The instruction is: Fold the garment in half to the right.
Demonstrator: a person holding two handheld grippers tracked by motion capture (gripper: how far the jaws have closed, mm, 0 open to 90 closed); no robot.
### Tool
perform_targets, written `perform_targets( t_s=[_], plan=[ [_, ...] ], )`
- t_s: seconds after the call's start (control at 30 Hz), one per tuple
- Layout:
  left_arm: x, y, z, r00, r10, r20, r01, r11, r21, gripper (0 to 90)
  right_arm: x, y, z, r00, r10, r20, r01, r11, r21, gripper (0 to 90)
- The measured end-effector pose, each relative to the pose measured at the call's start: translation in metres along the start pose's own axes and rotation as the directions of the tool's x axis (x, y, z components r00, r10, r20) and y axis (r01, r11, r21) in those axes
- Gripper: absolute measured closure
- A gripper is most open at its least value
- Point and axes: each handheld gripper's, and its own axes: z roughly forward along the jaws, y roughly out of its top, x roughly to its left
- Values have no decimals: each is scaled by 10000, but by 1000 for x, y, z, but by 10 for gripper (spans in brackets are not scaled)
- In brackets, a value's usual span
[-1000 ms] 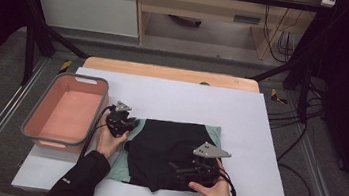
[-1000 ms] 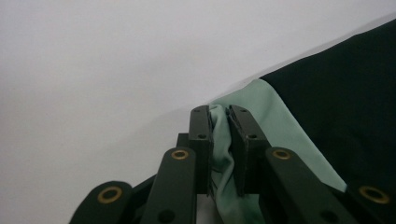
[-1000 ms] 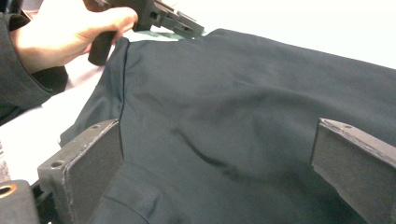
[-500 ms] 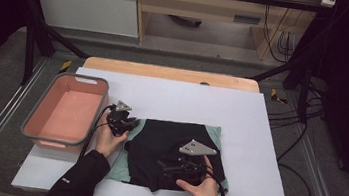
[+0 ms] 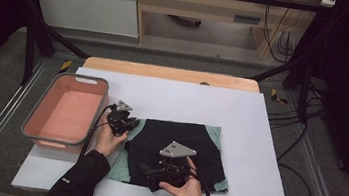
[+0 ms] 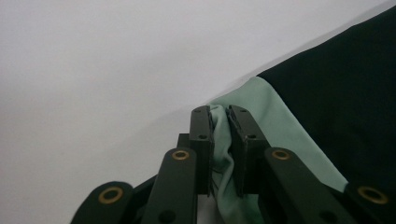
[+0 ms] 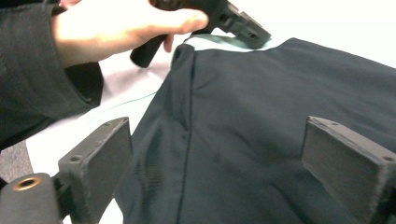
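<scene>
A black garment [image 5: 176, 146] with mint-green trim lay flat on the white table sheet [image 5: 182, 99], just beside the pink tray [image 5: 66, 111], which sat at the sheet's edge on the person's left. The left gripper [image 5: 122, 120] was seen between the tray and the garment, at the garment's corner nearest the tray and farthest from the person. In the left gripper view its jaws were nearly closed, with a fold of the mint-green trim [image 6: 261, 121] pinched between them; the fabric bunched up in the narrow gap and the black panel of the garment [image 6: 345, 102] ran off to one side. The left hand [image 5: 108, 139] held that gripper from the person's side, dark sleeve [image 5: 79, 177] trailing back from it. The right gripper [image 5: 166, 167] sat over the garment's near edge, on the side of the garment away from the tray relative to the left gripper, its grey three-cornered plate [image 5: 176, 150] facing up and the right hand [image 5: 186, 190] gripping it from below. In the right gripper view its jaws stood wide apart, nothing clamped between them, with black cloth [image 7: 243, 140] and a stitched seam [image 7: 189, 121] lying under the gap. Whether the jaw tips touched the cloth could not be told. The left hand [image 7: 121, 28] with its gripper showed beyond the garment there.
</scene>
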Motion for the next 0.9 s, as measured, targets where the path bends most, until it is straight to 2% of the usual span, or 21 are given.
perform_targets(
  t_s=[0.47,0.9],
  plan=[
    [0,0,0,10000,74,-8,-74,10000,-3,793,27,-2,22,9967,-688,-428,716,9952,668,196],
    [0,0,0,10000,27,28,-27,10000,3,792,45,-2,44,9897,-1391,-338,1422,9828,1176,231]
  ],
)
